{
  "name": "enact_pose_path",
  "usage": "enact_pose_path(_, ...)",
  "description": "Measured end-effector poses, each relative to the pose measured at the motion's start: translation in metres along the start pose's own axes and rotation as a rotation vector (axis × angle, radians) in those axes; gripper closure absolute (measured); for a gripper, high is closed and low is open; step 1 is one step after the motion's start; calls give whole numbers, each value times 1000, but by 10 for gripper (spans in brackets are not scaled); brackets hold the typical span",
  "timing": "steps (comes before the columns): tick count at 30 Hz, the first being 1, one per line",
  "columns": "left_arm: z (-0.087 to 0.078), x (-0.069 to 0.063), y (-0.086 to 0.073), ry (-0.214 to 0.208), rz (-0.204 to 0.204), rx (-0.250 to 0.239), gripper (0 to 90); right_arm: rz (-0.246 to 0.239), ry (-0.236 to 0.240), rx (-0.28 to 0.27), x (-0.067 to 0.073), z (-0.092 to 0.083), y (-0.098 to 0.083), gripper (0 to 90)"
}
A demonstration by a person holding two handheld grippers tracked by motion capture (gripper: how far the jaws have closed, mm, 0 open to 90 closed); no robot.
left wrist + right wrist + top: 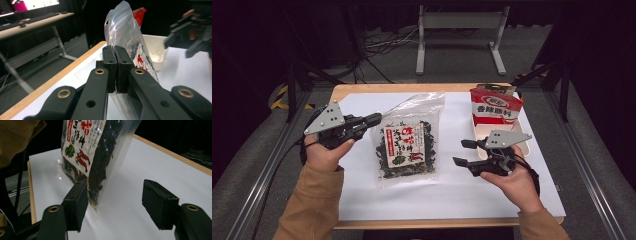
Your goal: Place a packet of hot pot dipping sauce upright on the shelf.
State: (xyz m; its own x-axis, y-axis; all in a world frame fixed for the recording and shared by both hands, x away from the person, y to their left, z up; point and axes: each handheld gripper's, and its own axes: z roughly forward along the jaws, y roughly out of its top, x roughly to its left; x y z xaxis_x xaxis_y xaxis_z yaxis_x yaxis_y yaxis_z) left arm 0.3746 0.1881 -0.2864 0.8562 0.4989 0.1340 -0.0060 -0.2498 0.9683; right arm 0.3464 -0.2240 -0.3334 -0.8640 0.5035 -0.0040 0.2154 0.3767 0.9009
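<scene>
A clear bag of dark dried seaweed [408, 142] with a red-and-white label sits mid-table, its left side lifted off the white sheet. My left gripper [373, 120] is shut on the bag's upper left edge. In the left gripper view the jaws of the left gripper [115, 53] are pressed together, and the bag [125, 32] rises behind them. My right gripper [464, 152] hovers open to the right of the bag. In the right gripper view the right gripper [117, 195] stands wide, with the bag's [90, 145] lower corner by its left pad and nothing pinched.
A red-and-white pouch [494, 107] stands in a white bin [524, 142] at the back right. A white sheet [447, 195] covers the wooden table. From the left gripper view, the bin [156, 50] and the other gripper [190, 32] lie beyond the bag.
</scene>
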Motion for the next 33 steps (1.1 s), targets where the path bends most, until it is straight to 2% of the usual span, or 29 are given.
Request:
enact_pose_path(3, 1, -3, 2, -19, 8, -7, 884, 10, 31, -4, 0, 10, 5, 363)
enact_pose_path(6, 1, -6, 3, -41, 12, -18, 884, -8, 46, -2, 2, 24, 9, 351)
enact_pose_path(9, 1, -9, 4, -66, 17, -32, 884, 13, 92, -27, 3, 33, 11, 353)
enact_pose_path(10, 1, -9, 4, -66, 17, -32, 884, 13, 92, -27, 3, 33, 11, 353)
enact_pose_path(12, 3, -11, 6, -87, 24, -38, 884, 48, 134, -50, 3, 40, 14, 354)
enact_pose_path(13, 3, -11, 6, -87, 24, -38, 884, 48, 134, -50, 3, 40, 14, 354)
enact_pose_path(17, 7, -17, 7, -122, 31, -54, 884, 77, 184, -60, 2, 49, 17, 361)
enact_pose_path(19, 8, -20, 8, -132, 43, -68, 883, 80, 218, -58, 4, 53, 18, 418)
enact_pose_path(21, 8, -20, 8, -141, 43, -78, 883, 68, 262, -57, 6, 54, 18, 544)
enact_pose_path(22, 8, -20, 8, -141, 43, -78, 882, 68, 262, -57, 6, 54, 18, 544)
enact_pose_path(25, 5, -17, 7, -150, 25, -100, 880, 49, 284, -63, 10, 53, 20, 661)
enact_pose_path(26, 3, -16, 7, -165, 12, -117, 877, 59, 310, -79, 10, 51, 22, 711)
enact_pose_path(30, 3, -15, 7, -156, 14, -122, 874, 32, 300, -81, 12, 50, 24, 726)
enact_pose_path(33, 4, -14, 7, -164, 14, -120, 866, 33, 299, -77, 12, 49, 25, 730)
